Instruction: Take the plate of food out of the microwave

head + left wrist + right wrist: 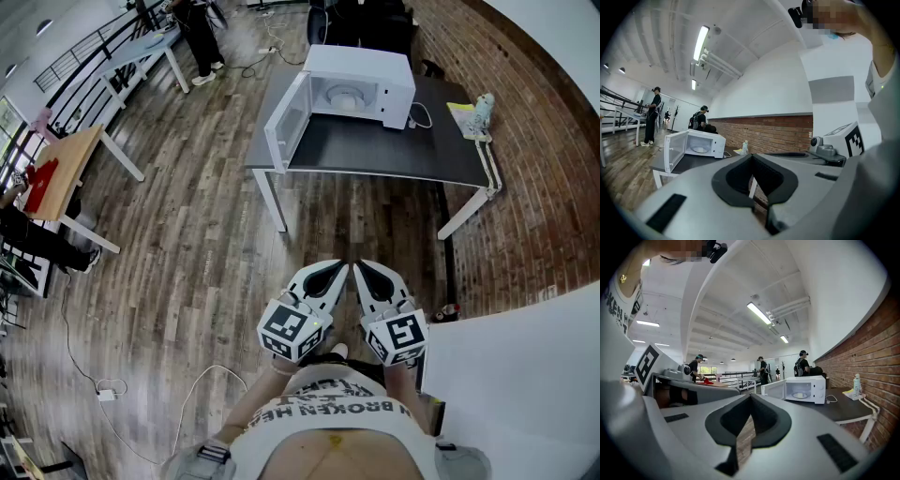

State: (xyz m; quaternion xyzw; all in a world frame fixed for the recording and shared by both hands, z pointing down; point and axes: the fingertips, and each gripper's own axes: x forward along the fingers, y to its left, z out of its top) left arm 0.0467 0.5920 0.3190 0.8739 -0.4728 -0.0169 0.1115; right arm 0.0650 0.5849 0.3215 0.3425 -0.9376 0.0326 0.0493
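Both grippers held close in front of the person's torso, side by side, tips pointing fwd, well short of the table. Left gripper (330,274): jaws fully together, nothing btwn them; its own view (751,156) shows only the hollow behind the closed tips. Right gripper (367,274): same, jaws closed tip to tip, empty; its own view (750,397) shows floor through the hollow. Wood plank floor (197,234) btwn the person and the furniture. Ahead: dark table (394,150) on white legs. Microwave (361,84) sits at the table's far edge, white, door (286,117) swung wide open to its left. Plate (342,94) is inside the cavity, centred, pale; also seen from the left gripper view (700,150) and the right gripper view (800,395). What lies on it is too small to tell. White cable (422,114) runs from the microwave's right side onto the tabletop. Bottle (483,105) upright near the table's right end. Brick wall (534,150) behind and to the right. Far left: wooden table (70,164) with a red item (42,183) on it. People (762,369) standing in the background.
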